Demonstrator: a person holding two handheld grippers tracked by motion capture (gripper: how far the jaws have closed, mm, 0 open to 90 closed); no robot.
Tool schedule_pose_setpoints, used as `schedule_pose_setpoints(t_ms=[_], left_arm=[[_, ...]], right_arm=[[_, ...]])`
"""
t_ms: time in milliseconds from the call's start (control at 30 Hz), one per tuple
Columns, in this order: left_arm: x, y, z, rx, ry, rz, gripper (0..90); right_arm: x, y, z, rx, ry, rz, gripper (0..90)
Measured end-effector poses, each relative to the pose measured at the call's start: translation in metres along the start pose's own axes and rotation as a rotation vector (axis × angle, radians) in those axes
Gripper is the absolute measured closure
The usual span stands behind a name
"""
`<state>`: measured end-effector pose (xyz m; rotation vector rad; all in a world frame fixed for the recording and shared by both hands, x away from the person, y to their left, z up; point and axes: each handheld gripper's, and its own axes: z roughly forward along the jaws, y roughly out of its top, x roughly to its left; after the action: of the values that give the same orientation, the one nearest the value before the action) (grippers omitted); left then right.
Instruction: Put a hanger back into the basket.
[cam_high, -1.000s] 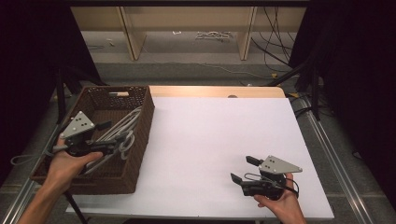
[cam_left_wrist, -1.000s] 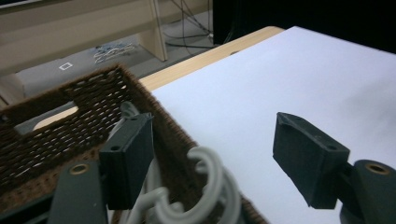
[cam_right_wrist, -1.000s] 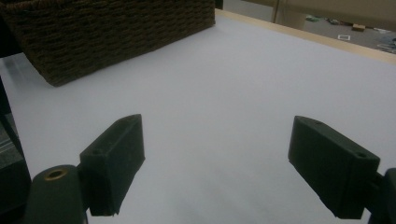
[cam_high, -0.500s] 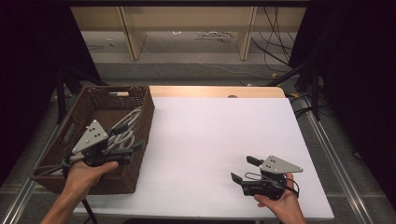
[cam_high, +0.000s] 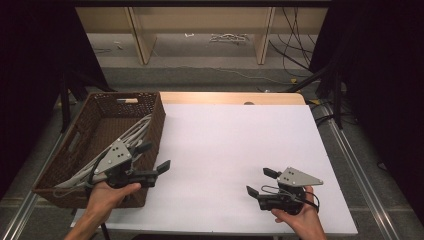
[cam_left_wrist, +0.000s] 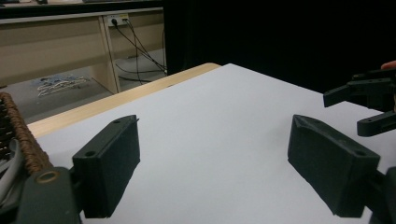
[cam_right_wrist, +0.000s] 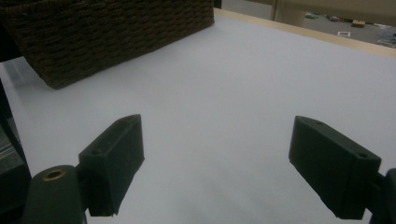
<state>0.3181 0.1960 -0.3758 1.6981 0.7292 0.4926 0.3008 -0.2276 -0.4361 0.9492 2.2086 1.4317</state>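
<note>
White board covers the desk (cam_high: 235, 150), with a strip of bare wood along its far edge. At the left edge stands a brown wicker basket (cam_high: 155, 125), and a bundle of grey cables (cam_high: 131, 137) lies inside it, trailing from the near-left corner toward the far right wall. The left gripper (cam_high: 152, 162) hangs just beside the basket's right wall near its front corner, clear of the cables; its jaws have just been opening and stand wide with nothing between them. The right gripper (cam_high: 260, 182) rests near the desk's near-right corner, jaws apart and empty.

White table (cam_high: 235, 145), wicker basket (cam_high: 155, 117) at left edge
</note>
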Motion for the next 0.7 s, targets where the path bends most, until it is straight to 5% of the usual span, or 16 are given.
schedule_pose_setpoints(t_ms=[433,700], left_arm=[[-0.016,-0.014,0.008,-0.025,-0.042,0.006,16.0],[-0.025,-0.028,0.011,-0.012,-0.047,0.053,16.0]], right_arm=[[0.001,0.000,0.000,-0.002,0.001,-0.004,18.1],[0.004,-0.001,0.000,-0.018,-0.006,-0.016,17.0]])
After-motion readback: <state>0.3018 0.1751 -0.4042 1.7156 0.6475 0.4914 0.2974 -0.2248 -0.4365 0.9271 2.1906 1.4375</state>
